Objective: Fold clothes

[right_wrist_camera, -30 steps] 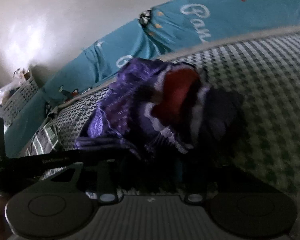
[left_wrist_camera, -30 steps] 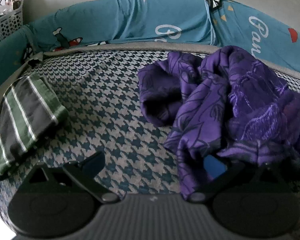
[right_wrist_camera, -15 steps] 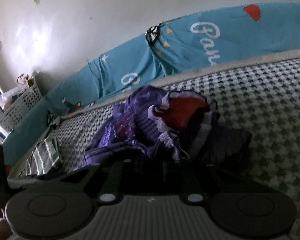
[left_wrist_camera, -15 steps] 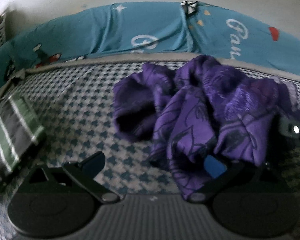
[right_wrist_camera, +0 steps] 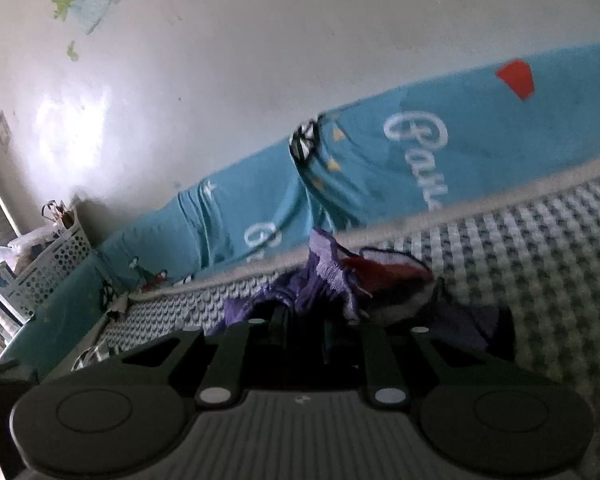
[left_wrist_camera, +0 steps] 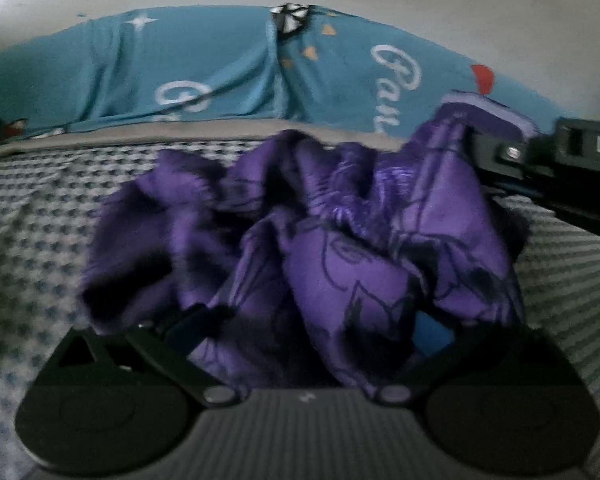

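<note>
Clamped on the purple garment, my right gripper has its two fingers drawn close together at the lower middle of the right wrist frame, with the pale lilac ribbed edge and a red patch of the cloth bunched just above them. From the left wrist view I see that same right gripper coming in from the upper right edge, pinching a raised corner of the purple garment, which fills the centre of the frame as a crumpled heap. My left gripper sits at the bottom of that frame with its jaws spread wide, the cloth lying between and over the fingers, a blue pad showing on the right one; I see no pinch there. The garment rests on a houndstooth bedspread. Behind it a teal bumper with white lettering runs along the pale wall. A white basket stands at the left edge of the right wrist frame.
</note>
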